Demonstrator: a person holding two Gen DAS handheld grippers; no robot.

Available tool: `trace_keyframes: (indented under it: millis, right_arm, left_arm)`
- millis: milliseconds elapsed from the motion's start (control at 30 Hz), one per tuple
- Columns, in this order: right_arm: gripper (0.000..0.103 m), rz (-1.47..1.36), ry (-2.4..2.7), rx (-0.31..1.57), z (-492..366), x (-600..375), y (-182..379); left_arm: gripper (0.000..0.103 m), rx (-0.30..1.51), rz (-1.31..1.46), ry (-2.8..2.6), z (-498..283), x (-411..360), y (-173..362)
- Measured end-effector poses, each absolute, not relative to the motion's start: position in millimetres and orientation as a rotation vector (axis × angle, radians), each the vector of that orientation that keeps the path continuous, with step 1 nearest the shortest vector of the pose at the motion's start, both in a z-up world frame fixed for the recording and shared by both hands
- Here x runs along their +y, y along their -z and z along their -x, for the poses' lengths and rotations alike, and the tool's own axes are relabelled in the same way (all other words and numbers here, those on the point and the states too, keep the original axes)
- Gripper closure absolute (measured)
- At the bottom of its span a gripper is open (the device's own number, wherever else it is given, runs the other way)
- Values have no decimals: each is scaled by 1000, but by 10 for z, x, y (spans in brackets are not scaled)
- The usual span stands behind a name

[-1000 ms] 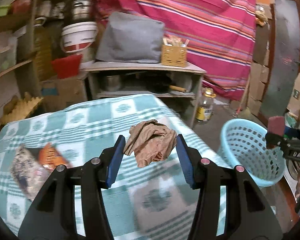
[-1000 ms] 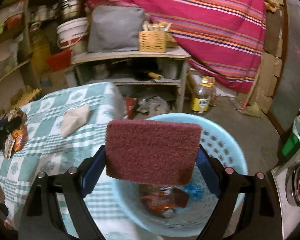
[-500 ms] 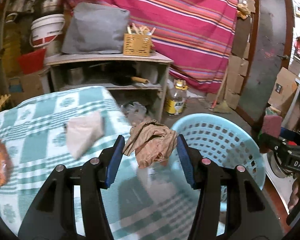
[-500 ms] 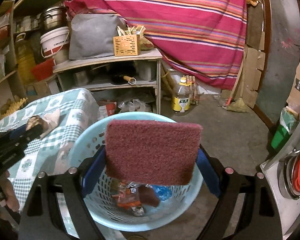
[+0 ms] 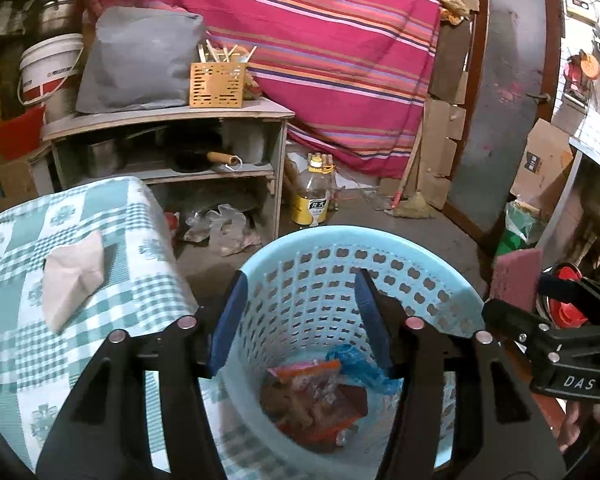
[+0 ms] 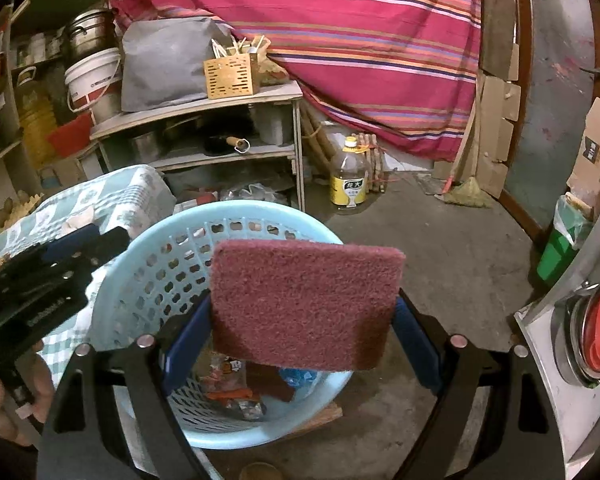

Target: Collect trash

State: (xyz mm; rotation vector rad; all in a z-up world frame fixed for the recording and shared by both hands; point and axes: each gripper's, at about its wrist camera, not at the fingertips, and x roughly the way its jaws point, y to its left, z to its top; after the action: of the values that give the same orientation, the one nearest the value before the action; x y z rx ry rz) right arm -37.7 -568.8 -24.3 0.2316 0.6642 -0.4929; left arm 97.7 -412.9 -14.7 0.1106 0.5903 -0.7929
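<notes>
Basket under both grippers, left one empty, right one gripping a pad.

On the surface (image 5: 132, 208), under a green checked cloth, lay a pale folded paper (image 5: 74, 278) at the left. The left gripper (image 5: 300, 320) hung over the blue basket (image 5: 432, 280) with its jaws released and nothing between them. Inside the basket lay trash: orange wrappers (image 5: 312, 368), a brown crumpled piece (image 5: 300, 404) and a blue bag (image 5: 360, 364). The basket stood on the floor just beside the surface. The right gripper (image 6: 300, 344) had its jaws clenched on a maroon pad (image 6: 304, 304), held upright above the basket's near rim and hiding part of its contents. Behind stood a shelf (image 5: 164, 116), an oil bottle (image 5: 314, 196) and a striped cloth (image 5: 320, 40).
</notes>
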Motion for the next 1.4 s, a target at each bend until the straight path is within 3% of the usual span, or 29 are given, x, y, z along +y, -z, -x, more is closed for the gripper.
trace_keyframes:
  millis: [33,300,433,500,1000,1400]
  right_arm:
    - [18,-232,494,666,381,-5697,249]
    - [18,-248,472,660,292,-5663,260]
    - [15,-238,465,651,164,-5519,236]
    - [9,-227,474,654,102,-5438,210]
    - [7,-233,330,598,-450,-4309,-61]
    - [7,-150,200,653,-1007,-3382,56]
  left_arm:
    - [35,589,-111,793,-976,-4139,139]
    - [16,552,-93,700,-1028,-3815,-2]
    - [14,547,-86,635,-1103,-3473,-80]
    - [12,539,-93,599,-1129,-3332,-109]
    - [6,510,-82,291,-1409,-1622,-305]
    - [6,637,-33,67,-1952,-318,66]
